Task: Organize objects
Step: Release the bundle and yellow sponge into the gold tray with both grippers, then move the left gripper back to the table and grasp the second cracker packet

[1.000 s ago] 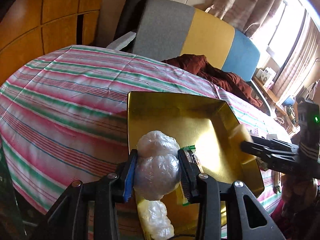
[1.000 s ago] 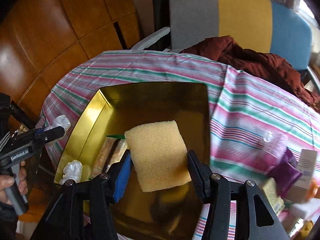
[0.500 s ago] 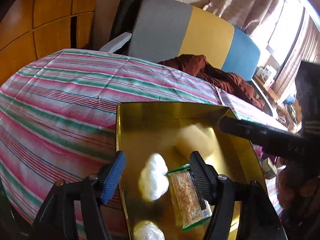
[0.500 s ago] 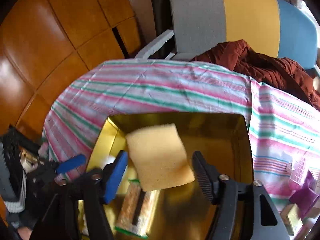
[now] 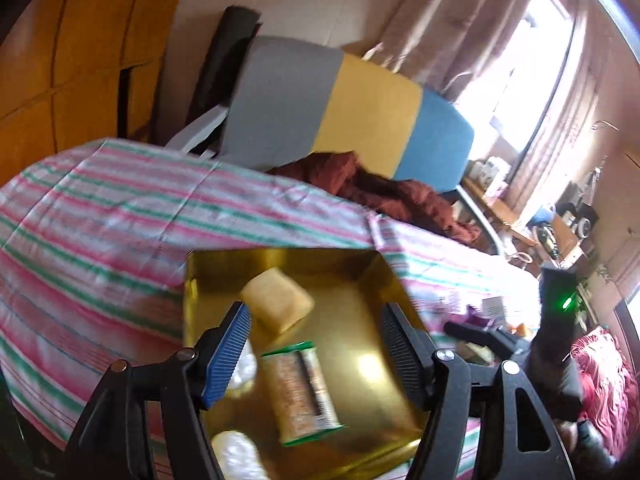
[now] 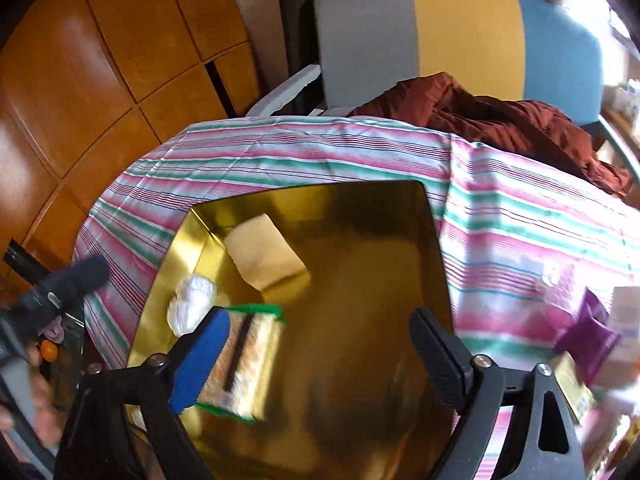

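Note:
A gold tray sits on the striped tablecloth. In it lie a yellow sponge, a green-edged cracker packet and white crumpled plastic bags. My left gripper is open and empty above the tray's near part. My right gripper is open and empty above the tray's middle. The right gripper shows at the right of the left wrist view, the left gripper at the left of the right wrist view.
Small items lie on the cloth right of the tray: a purple packet, a white box, a clear pink container. A grey, yellow and blue chair with a maroon garment stands behind the table.
Both grippers opened. The left let the plastic bag go into the tray, the right dropped the sponge into the tray's far left. Both have pulled back.

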Demonstrator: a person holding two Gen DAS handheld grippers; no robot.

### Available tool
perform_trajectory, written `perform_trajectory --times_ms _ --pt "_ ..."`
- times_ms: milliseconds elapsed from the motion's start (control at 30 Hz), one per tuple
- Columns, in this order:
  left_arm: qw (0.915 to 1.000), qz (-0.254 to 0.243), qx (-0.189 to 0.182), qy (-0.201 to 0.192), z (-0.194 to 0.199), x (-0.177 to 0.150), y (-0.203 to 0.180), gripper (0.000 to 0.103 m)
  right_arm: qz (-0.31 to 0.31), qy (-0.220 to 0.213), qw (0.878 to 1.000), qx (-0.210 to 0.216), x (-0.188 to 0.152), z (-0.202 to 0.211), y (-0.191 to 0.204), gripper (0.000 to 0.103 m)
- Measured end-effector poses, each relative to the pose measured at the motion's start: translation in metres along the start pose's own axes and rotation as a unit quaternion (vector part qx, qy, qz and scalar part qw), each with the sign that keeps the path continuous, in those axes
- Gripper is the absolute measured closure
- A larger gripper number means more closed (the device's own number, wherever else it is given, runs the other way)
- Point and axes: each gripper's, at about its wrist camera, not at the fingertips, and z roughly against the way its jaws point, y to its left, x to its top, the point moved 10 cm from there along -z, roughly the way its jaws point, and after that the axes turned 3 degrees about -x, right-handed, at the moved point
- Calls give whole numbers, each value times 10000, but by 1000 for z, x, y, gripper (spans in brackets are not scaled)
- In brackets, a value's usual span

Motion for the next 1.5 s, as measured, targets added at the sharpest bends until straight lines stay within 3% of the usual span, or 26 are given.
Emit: perform_trajectory --times_ms 233,300,367,633,1067,1300,1500 --pt "9985 -362 -102 -390 43 21 -44 33 178 -380 9987 -274 -21 35 -16 0" --pt "9979 -438 -50 -475 53 20 -48 25 296 -500 9975 -412 -26 44 -18 0" --pt "9979 -434 71 -473 55 10 -48 25 358 -617 9960 -538 -31 53 -24 0" --pt "9989 -269 370 -61 23 -62 -40 26 168 -707 9919 -1038 -58 75 -74 0" --pt "9946 -745 -146 711 -24 -119 -92 27 -820 -381 9788 -1837 -103 105 -195 0" --pt "9877 -1107 -487 992 -37 -132 -131 27 -1281 -429 9650 -2249 -110 140 -266 0" --pt "9730 -1779 -783 1247 -56 -149 -182 27 -2017 -662 9467 -2422 -113 173 -332 0"
